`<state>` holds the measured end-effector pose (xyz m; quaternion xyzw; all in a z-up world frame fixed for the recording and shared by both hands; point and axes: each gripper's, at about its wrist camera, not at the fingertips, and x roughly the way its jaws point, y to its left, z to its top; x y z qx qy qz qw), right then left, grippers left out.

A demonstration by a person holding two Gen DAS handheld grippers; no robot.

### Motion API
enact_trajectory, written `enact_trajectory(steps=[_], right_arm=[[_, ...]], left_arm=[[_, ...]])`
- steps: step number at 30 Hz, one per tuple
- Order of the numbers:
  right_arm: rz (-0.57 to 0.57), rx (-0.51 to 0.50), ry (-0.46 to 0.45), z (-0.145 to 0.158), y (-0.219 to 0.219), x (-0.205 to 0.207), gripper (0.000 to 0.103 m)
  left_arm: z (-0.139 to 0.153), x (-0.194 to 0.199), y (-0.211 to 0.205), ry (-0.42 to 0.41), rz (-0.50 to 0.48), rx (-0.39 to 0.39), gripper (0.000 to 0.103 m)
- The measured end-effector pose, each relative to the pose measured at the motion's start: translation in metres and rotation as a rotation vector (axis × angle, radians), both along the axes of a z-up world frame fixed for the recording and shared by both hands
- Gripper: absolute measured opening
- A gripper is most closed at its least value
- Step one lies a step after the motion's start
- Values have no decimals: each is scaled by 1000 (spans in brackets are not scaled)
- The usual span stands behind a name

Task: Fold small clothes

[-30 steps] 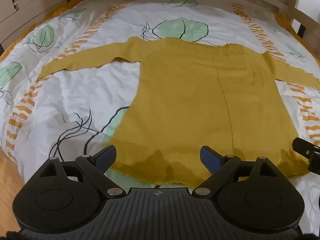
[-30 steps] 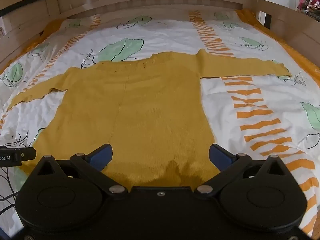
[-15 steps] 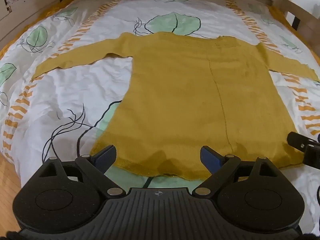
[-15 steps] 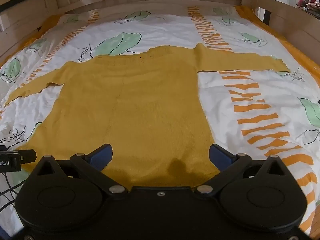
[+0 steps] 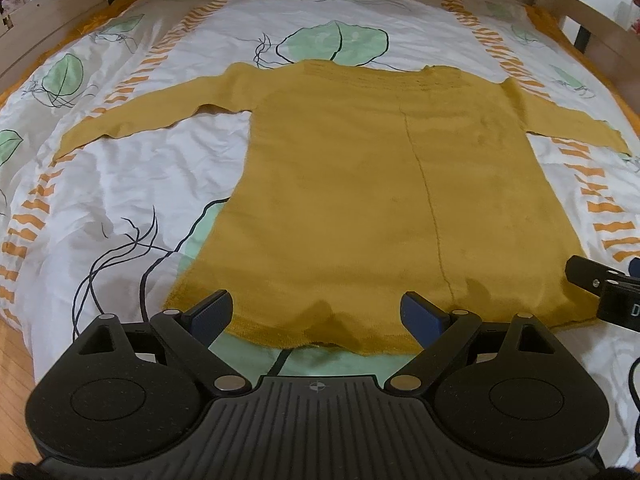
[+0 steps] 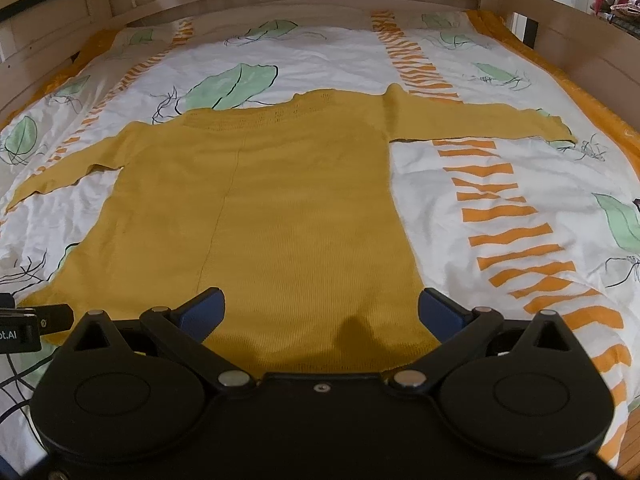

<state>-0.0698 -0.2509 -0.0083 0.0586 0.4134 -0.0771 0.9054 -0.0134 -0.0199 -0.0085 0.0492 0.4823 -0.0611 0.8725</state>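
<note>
Reading labels first: partial white lettering "ot.AI" on the left gripper (image 6: 24, 322) body at the right-wrist view's edge; only a "D" legible on the right gripper (image 5: 608, 292). Count: one mustard sweater (image 5: 380, 200), two sleeves spread out, lying flat on the leaf-print duvet (image 5: 120, 184). Two grippers, both with jaws apart, hovering over the hem, nothing clamped.

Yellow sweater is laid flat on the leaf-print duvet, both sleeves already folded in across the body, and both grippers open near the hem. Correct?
Not quite: the sleeves are not folded in. On the yellow sweater, both sleeves lie spread straight out to the sides, as both wrist views show. The rest holds: it lies flat on the leaf-print duvet, with the left gripper and right gripper open near the hem.
</note>
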Motion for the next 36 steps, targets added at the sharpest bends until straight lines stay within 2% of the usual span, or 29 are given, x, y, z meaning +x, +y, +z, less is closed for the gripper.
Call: enact_trajectory(steps=[36], right_arm=[[23, 15, 49, -13, 4, 10, 102]], left_arm=[[-14, 5, 1, 56, 5, -16, 91]])
